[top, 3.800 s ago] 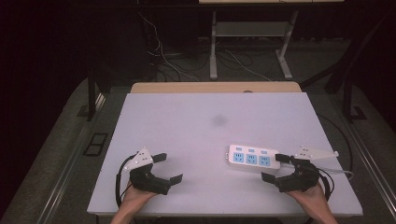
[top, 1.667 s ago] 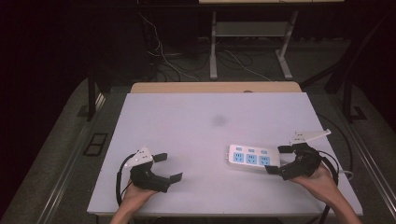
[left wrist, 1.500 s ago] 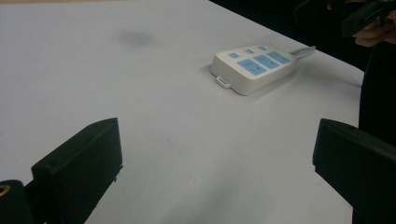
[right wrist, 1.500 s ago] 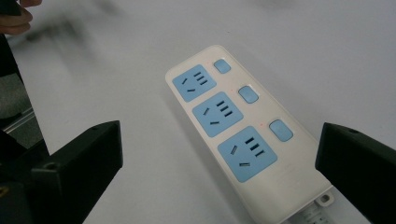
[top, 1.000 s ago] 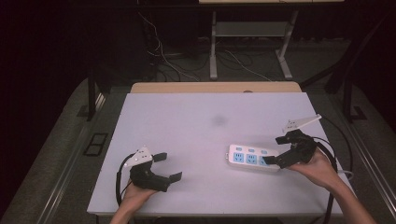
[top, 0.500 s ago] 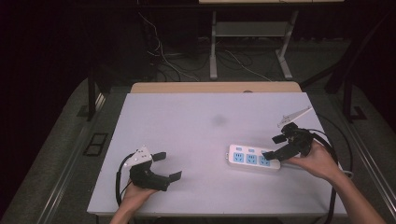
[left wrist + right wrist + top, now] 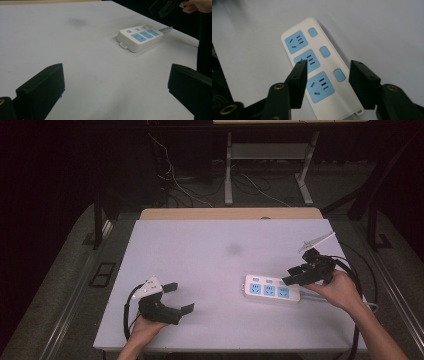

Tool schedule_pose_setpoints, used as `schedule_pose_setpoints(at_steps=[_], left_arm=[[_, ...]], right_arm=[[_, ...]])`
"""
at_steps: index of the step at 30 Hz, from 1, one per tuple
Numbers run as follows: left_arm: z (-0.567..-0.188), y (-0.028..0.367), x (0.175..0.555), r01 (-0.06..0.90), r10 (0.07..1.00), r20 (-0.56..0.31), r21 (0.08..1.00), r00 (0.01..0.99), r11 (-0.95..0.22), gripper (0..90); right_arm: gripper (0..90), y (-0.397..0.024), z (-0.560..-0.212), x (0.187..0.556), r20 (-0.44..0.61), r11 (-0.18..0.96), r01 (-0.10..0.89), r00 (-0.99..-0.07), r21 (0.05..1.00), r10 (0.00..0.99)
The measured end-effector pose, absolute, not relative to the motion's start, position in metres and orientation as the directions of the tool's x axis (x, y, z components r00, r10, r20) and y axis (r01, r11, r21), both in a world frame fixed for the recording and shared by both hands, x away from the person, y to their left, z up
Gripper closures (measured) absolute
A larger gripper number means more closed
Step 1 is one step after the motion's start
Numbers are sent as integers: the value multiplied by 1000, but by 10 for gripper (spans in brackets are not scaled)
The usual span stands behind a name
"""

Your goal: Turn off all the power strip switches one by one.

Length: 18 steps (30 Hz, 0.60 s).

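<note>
The right gripper (image 7: 296,276) has swung over the power strip (image 7: 272,289), jaws closing, apart, straddling it.

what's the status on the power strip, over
Right gripper astride power strip, fingers just closing, not yet gripping. Left gripper open, resting on table. Nothing blocking.

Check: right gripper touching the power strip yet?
Cannot tell. In the right gripper view the right gripper straddles the power strip, its jaws having just been closing, but no contact or gap at the strip's edges shows plainly.
</note>
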<state>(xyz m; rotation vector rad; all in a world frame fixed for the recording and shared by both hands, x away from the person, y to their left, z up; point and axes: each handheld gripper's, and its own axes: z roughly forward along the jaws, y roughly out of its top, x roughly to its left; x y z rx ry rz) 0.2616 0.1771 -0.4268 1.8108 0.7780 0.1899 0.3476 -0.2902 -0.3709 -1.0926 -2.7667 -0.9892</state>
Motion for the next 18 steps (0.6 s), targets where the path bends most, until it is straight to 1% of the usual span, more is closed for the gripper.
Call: schedule_pose_setpoints(at_steps=[6,9,10,12,16,18], left_arm=[[-427,177,262,414,589,-237,891,773,-185,0],[-427,177,262,414,589,-237,891,773,-185,0],[-427,177,262,415,589,-237,891,773,-185,0],[-427,177,262,414,589,-236,891,773,-187,0],[-427,176,262,412,590,-233,892,773,-188,0],[-427,177,261,410,590,-229,892,774,-191,0]], right_arm=[[591,-289,-375,351,218,556,621,-752,553,623],[650,-288,-376,353,215,555,623,-749,551,627],[684,-288,-377,354,216,554,625,-747,549,629],[695,-288,-378,355,212,556,624,-748,549,629],[750,-289,-381,356,217,554,629,-745,546,631],[758,-289,-381,357,217,554,630,-744,545,632]])
